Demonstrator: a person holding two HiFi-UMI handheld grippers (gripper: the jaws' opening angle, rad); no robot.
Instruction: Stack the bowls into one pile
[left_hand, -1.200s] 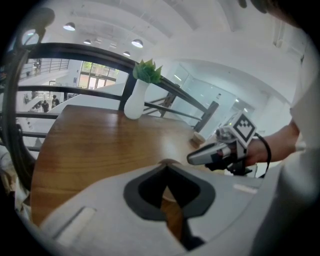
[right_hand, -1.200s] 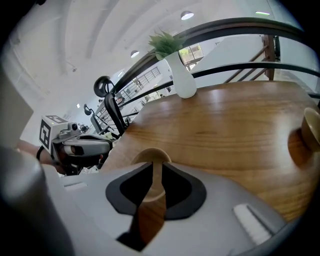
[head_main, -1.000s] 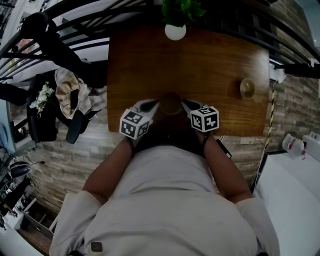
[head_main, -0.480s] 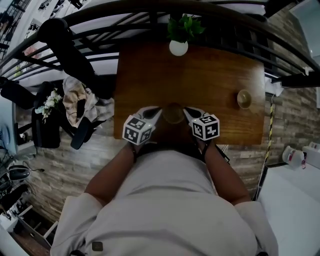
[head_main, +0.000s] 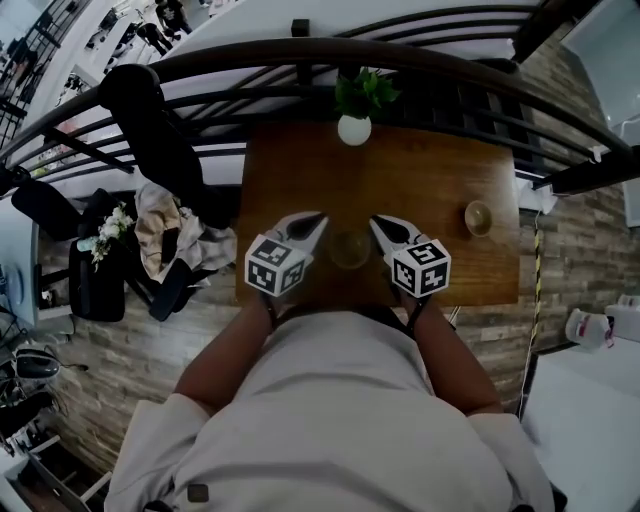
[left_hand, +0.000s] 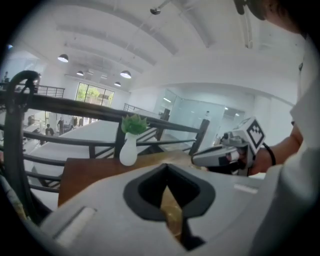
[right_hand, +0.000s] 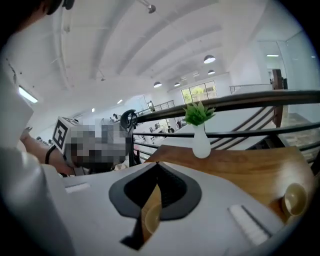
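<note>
A brownish bowl (head_main: 350, 248) sits on the wooden table (head_main: 420, 180) near its front edge. My left gripper (head_main: 318, 220) and right gripper (head_main: 376, 224) hover above it, one on each side, tips pointing toward each other. Both are shut and hold nothing. In the left gripper view the closed left gripper (left_hand: 166, 167) shows only a sliver of the bowl (left_hand: 172, 215) through its slit, with the right gripper (left_hand: 196, 160) opposite. The right gripper (right_hand: 157, 169) likewise shows the bowl (right_hand: 150, 215) below. A second bowl (head_main: 478, 217) (right_hand: 294, 199) stands at the table's right.
A white vase with a green plant (head_main: 353, 128) (left_hand: 128, 152) (right_hand: 201, 145) stands at the table's far edge. A dark metal railing (head_main: 300, 55) runs behind the table. A chair draped with clothes (head_main: 165, 240) stands to the left.
Both grippers have lifted off the table from beside the near bowl, which stays down. The head view has pulled back and higher, so the table looks smaller.
</note>
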